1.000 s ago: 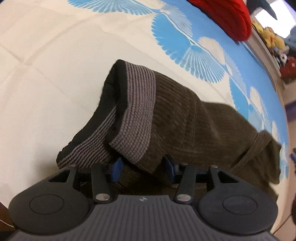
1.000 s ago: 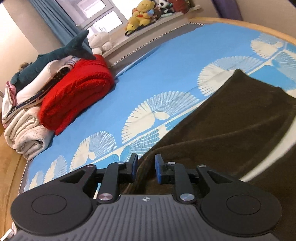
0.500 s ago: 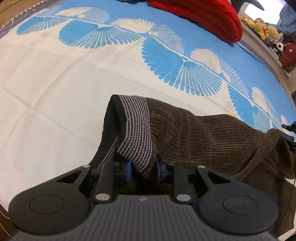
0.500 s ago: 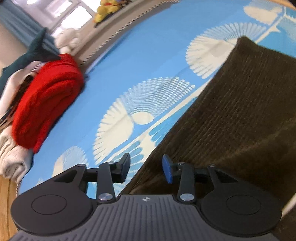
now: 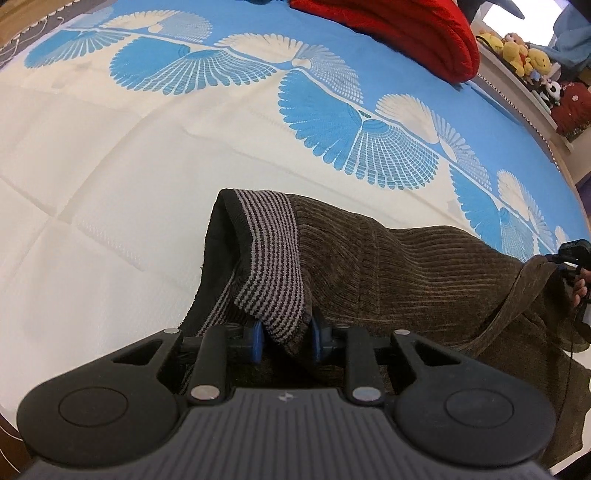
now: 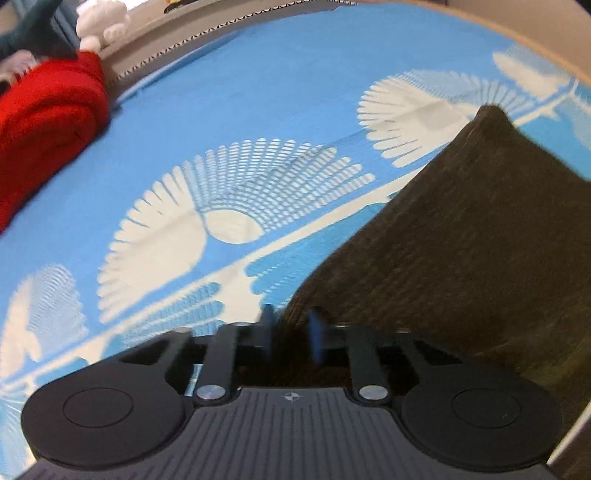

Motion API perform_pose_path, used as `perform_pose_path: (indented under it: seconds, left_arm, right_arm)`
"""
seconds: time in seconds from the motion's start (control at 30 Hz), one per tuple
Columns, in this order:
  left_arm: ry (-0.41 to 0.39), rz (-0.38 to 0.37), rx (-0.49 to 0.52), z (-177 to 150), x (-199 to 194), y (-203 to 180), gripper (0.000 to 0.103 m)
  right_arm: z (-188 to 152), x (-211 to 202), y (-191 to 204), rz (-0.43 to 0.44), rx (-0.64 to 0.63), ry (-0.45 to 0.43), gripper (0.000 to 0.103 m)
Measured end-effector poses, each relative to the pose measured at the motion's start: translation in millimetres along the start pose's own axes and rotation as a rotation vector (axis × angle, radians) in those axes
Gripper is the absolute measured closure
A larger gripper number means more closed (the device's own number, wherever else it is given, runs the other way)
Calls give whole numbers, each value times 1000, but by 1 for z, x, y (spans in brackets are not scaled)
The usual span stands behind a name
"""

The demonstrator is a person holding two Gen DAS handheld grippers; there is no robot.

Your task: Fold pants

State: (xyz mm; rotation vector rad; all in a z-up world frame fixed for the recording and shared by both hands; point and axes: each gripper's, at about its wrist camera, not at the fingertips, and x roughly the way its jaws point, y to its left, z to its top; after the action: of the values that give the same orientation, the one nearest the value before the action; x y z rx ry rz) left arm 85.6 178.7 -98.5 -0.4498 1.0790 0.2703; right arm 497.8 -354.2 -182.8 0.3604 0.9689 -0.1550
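Two claws on pants [image 5: 399, 273], both at cloth edge. Left claw [image 5: 286, 339] clamped on striped waistband [image 5: 269, 258], at 6 o'clock in left view. Right claw [image 6: 291, 332], jaws just closing, pinches brown corduroy edge at 6 o'clock in right view; picture blurred. Pants lie on bed [image 5: 110, 184], spread toward 3 o'clock, waistband turned back, cloth rumpled. Judgement: grasp stage done, no neat fold visible yet; lifting over, aligning, smoothing all left. Red blanket [image 5: 406, 33] at 12 o'clock, well apart.

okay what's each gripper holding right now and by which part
Both hold the brown pants. The left gripper pinches the striped waistband; the right gripper, jaws just closing, grips a side edge.
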Motion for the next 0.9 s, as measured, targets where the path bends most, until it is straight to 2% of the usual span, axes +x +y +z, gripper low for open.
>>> perform_pose_path:
  seconds: [0.07, 0.2, 0.37, 0.43, 0.53, 0.63, 0.7, 0.77, 0.8, 0.83, 0.87, 0.9]
  left_arm:
    - [1, 1, 2, 0, 0, 0, 76]
    - [0, -18, -21, 1, -3, 5, 76]
    - [-36, -52, -51, 0, -15, 15, 78]
    - [-60, -65, -63, -3, -25, 20, 79]
    - [-104, -69, -70, -11, -44, 27, 81]
    - [-134, -73, -76, -23, -59, 37, 82]
    - [-128, -60, -75, -30, -58, 44, 82]
    - [-103, -30, -66, -36, -50, 48, 81]
    - [-84, -23, -68, -41, -45, 50, 80]
    - [-70, -8, -76, -44, -40, 51, 79]
    - [-68, 8, -86, -46, -38, 52, 77]
    - [-76, 14, -101, -46, -38, 52, 77]
  right_arm:
    - [0, -5, -6, 5, 19, -2, 96]
    - [1, -44, -25, 48, 110, -32, 97]
    - [-5, -144, -61, 120, 135, -149, 97]
    - [-20, -187, -88, 144, 155, -185, 97]
    - [-60, -238, -134, 170, 207, -190, 97]
    - [-110, -270, -178, 169, 245, -152, 97]
    - [-143, -276, -197, 159, 241, -102, 97]
    - [-177, -261, -211, 135, 172, 2, 97]
    - [-188, -250, -220, 133, 189, 83, 96]
    - [-195, -243, -230, 168, 221, 122, 96]
    - [-197, -242, -233, 171, 203, 120, 96]
    - [-196, -245, -233, 132, 151, 89, 93]
